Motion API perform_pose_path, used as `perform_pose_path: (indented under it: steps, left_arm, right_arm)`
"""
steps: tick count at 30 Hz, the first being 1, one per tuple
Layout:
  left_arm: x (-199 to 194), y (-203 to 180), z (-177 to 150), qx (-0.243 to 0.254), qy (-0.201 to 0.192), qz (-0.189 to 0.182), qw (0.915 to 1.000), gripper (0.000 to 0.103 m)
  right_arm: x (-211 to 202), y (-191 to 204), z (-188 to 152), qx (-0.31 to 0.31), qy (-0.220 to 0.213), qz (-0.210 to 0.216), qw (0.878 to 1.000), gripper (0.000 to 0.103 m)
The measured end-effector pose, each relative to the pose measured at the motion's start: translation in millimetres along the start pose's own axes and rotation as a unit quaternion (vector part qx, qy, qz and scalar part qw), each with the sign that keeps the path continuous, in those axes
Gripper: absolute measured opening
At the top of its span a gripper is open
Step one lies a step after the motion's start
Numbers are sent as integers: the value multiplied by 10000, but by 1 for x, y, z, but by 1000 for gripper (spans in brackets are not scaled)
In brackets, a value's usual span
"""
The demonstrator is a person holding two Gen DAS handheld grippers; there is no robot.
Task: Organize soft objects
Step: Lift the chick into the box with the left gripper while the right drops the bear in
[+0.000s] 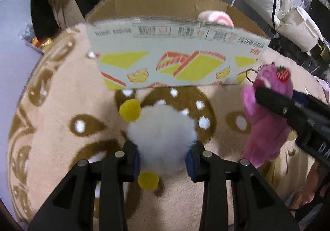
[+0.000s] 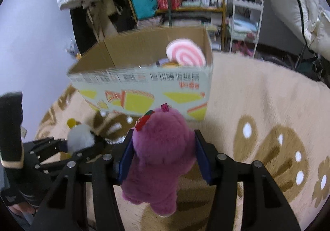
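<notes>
White fluff fills the space between our left gripper (image 1: 163, 160) fingers: we have a round white plush toy with yellow pompom feet (image 1: 162, 132) clamped between the blue pads, held low over the beige and brown patterned fleece blanket (image 1: 61, 111). Our right gripper (image 2: 164, 156) is clenched on a purple furry plush bear with a red strawberry patch on its head (image 2: 160, 154), which hangs upright between the fingers with its legs dangling free above the blanket.

Just ahead of both toys stands the open cardboard box printed with yellow and orange cake pictures (image 2: 144, 90). A pink and white swirl-patterned plush cushion (image 2: 185, 54) already sits inside, poking above the rim at the right end.

We judge that we are mid-carry, with both toys lifted and the drop into the box not yet done. The next move calls for raising each gripper above the near wall of the box, reaching forward over the opening, and letting go. The left side of the box looks freer; the bear's dangling legs could catch on the rim if we go in too low.
</notes>
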State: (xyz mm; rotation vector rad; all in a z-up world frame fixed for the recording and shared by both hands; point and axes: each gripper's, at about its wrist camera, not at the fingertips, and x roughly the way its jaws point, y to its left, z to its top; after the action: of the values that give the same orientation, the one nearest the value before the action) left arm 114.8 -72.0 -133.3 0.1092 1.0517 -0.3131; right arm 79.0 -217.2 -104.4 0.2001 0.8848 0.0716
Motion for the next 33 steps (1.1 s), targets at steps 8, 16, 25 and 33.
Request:
perform_pose_path:
  steps: [8,16,25,33]
  left_arm:
    - [-56,-8,4,230,-838,340,9956,33]
    - [-108,-16,29,387,-1743,735,9812,33]
    - [-140,-19,77,376,-2342,1178,9643,33]
    - [-135,-23,113,530,-2574,1255,9567,33]
  right_arm:
    - [-48,1,16,67,-919,272,9954,58]
    - [-71,8,36,-48,-1464,413,9884,58]
    - [-84,15,77,-313,-1847,543,9808,58]
    - [-79,21,116,-708,-2137,492,9731,58]
